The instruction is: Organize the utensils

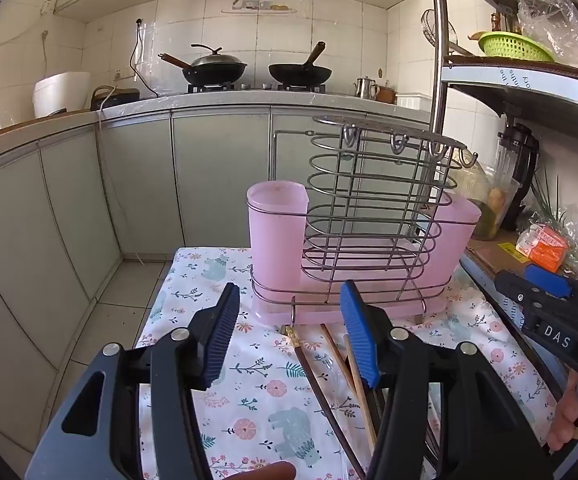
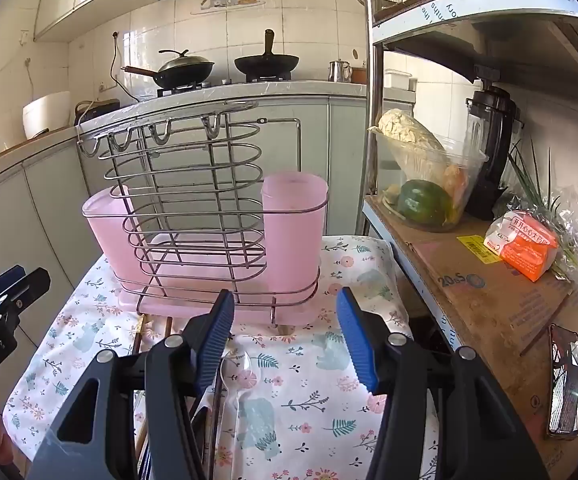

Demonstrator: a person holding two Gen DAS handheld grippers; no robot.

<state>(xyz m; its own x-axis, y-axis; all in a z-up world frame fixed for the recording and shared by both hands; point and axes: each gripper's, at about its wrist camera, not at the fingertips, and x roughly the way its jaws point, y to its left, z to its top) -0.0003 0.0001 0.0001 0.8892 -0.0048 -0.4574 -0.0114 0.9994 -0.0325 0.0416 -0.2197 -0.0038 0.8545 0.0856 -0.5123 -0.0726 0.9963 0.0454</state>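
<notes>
On floral cloth [image 1: 257, 392], one utensil rack [image 1: 353, 216]

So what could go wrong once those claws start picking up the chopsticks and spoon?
Both the left gripper and right gripper are open and empty. The chopsticks lie bunched together, so a pinch might catch several or let one slip. The clear spoon is thin and flat on the floral cloth, so the fingers may snag fabric. The wire rack looks light; a bump could tip it.
</notes>
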